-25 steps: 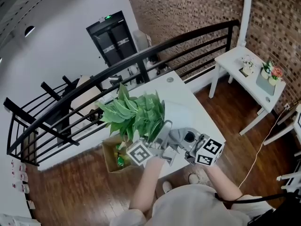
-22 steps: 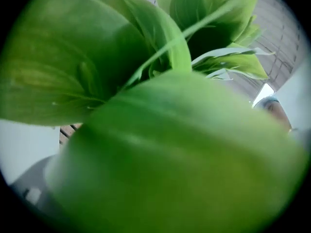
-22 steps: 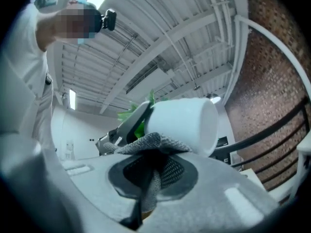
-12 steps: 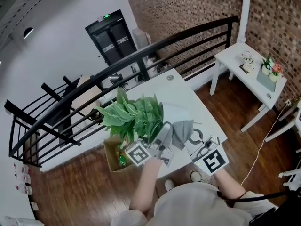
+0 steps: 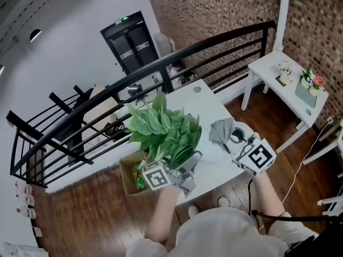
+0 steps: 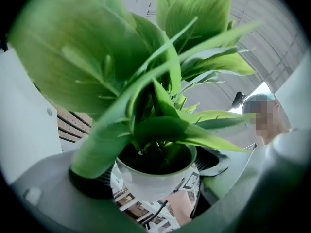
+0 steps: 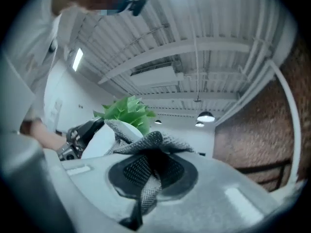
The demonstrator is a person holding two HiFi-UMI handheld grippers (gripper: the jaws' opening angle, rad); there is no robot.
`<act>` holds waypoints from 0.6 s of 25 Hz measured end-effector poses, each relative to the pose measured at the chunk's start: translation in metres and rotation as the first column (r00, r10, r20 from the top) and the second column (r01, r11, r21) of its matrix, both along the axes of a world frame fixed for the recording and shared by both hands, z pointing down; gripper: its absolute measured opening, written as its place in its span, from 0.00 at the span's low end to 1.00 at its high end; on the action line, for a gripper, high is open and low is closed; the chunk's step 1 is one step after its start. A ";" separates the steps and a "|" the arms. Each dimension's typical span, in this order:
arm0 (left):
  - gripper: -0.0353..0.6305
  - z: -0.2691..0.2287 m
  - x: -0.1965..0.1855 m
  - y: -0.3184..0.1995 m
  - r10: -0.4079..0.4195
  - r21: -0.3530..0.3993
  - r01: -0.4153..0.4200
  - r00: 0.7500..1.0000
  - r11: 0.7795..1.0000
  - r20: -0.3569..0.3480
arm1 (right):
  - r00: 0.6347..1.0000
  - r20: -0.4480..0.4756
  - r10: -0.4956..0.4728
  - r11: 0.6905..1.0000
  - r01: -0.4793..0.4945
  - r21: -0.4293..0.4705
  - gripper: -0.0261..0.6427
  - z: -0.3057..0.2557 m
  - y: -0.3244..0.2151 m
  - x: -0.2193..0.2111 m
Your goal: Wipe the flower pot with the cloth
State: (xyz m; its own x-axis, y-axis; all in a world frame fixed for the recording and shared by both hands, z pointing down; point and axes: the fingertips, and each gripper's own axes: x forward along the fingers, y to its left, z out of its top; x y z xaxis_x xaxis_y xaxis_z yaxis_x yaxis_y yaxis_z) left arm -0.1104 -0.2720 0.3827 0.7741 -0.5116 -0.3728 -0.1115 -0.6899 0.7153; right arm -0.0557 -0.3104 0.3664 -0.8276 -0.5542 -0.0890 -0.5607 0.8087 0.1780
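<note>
**Left gripper** (image 5: 186, 164): jaws partly apart and clamped on the flower pot, one dark pad on each side of its wall. The marker cube faces up at the near end.

**Flower pot** (image 6: 154, 181): white, round, dark soil inside. It is held at the near edge of the white table (image 5: 205, 105). Broad green leaves (image 5: 165, 131) spread over it, so the head view does not show whether its base rests on the tabletop; it appears lifted and tipped.

**Right gripper** (image 5: 231, 138): jaws closed on the cloth, a fold pinched between the pads. It is to the right of the plant.

**Cloth** (image 7: 151, 145): grey, mesh-textured, bunched, with a tail hanging below the pads. In the head view it is near the leaves but apart from them. From the right gripper view its top edge overlaps the pot's side.

**Surroundings**: cardboard box (image 5: 128, 176) on the wooden floor beside the table; black railing (image 5: 161, 71) behind it; small white side table (image 5: 278, 71) against the brick wall (image 5: 214, 7).
</note>
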 end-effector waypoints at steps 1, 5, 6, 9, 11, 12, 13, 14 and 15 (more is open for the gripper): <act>0.86 0.000 0.005 0.001 0.011 0.001 -0.011 1.000 1.000 -0.009 | 0.998 0.043 -0.050 0.994 0.054 -0.091 0.03 0.013 -0.007 0.007; 0.86 -0.004 0.022 0.005 0.062 -0.034 -0.068 0.988 0.997 -0.144 | 0.977 0.165 -0.134 0.950 0.174 -0.260 0.03 0.053 -0.017 0.015; 0.86 -0.007 0.022 0.006 0.074 -0.047 -0.085 0.977 0.995 -0.198 | 0.974 0.184 -0.134 0.944 0.182 -0.275 0.03 0.058 -0.017 0.013; 0.86 -0.020 0.016 0.004 0.073 -0.064 -0.097 0.952 0.993 -0.298 | 0.964 0.227 -0.139 0.932 0.205 -0.299 0.03 0.066 -0.013 0.001; 0.86 -0.028 0.011 0.001 0.058 -0.063 -0.084 0.942 0.995 -0.331 | 0.964 0.211 -0.161 0.929 0.220 -0.298 0.03 0.070 -0.005 -0.012; 0.86 -0.032 0.008 -0.001 0.047 -0.061 -0.072 0.940 0.996 -0.338 | 0.962 0.207 -0.175 0.926 0.233 -0.296 0.03 0.071 0.000 -0.018; 0.86 -0.034 0.006 -0.004 0.033 -0.059 -0.056 0.941 0.997 -0.337 | 0.959 0.211 -0.188 0.924 0.246 -0.294 0.03 0.070 0.005 -0.024; 0.86 -0.035 0.004 -0.007 0.017 -0.059 -0.038 0.943 0.998 -0.331 | 0.956 0.218 -0.197 0.921 0.256 -0.293 0.03 0.069 0.010 -0.028; 0.86 -0.034 0.002 -0.011 0.000 -0.060 -0.020 0.946 0.998 -0.325 | 0.954 0.222 -0.201 0.921 0.261 -0.290 0.03 0.068 0.015 -0.031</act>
